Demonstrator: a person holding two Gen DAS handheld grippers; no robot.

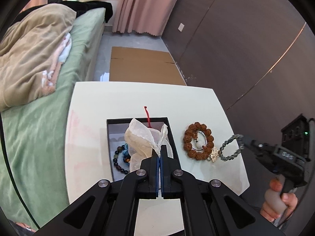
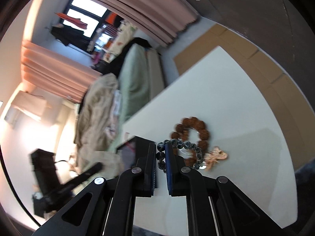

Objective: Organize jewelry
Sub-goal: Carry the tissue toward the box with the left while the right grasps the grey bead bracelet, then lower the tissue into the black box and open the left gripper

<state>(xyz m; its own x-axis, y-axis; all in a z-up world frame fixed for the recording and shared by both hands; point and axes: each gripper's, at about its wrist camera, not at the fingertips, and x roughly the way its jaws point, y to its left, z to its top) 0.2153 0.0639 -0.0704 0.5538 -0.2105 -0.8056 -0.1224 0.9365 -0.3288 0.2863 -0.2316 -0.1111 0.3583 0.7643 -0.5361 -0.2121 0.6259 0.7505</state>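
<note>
With its jaws fully closed on a corner of white tissue paper (image 1: 146, 139), the left hand-held gripper (image 1: 159, 149) sits over the black jewelry box (image 1: 110, 129) on the white surface (image 1: 137, 94). Tissue bunches up inside the box, a red cord (image 1: 147, 116) sticking out at 12 o'clock. 1 dark mixed-bead bracelet (image 1: 120, 157) lies in the box at 9 o'clock of the left fingertips.

Right hand-held gripper (image 2: 161, 153) is clamped on a dark grey beaded bracelet (image 2: 189, 147), beads pinched between the blue pads (image 2: 169, 157). Bracelet loop hangs out toward 3 o'clock with a gold butterfly charm (image 2: 215, 156) at its far end. In the left wrist view the loop looks lifted off the surface, charm just beside the brown seed-bead bracelet (image 1: 198, 139).

Brown bracelet lies flat on the surface at 3 o'clock of the box, a silver ring (image 1: 199, 140) with a white bead inside it. A hand (image 1: 277, 202) holds the right gripper handle at 4 o'clock. Bed (image 1: 39, 118) at 9 o'clock, cardboard (image 1: 141, 64) on the floor at 12 o'clock. Right wrist view is blurred.
</note>
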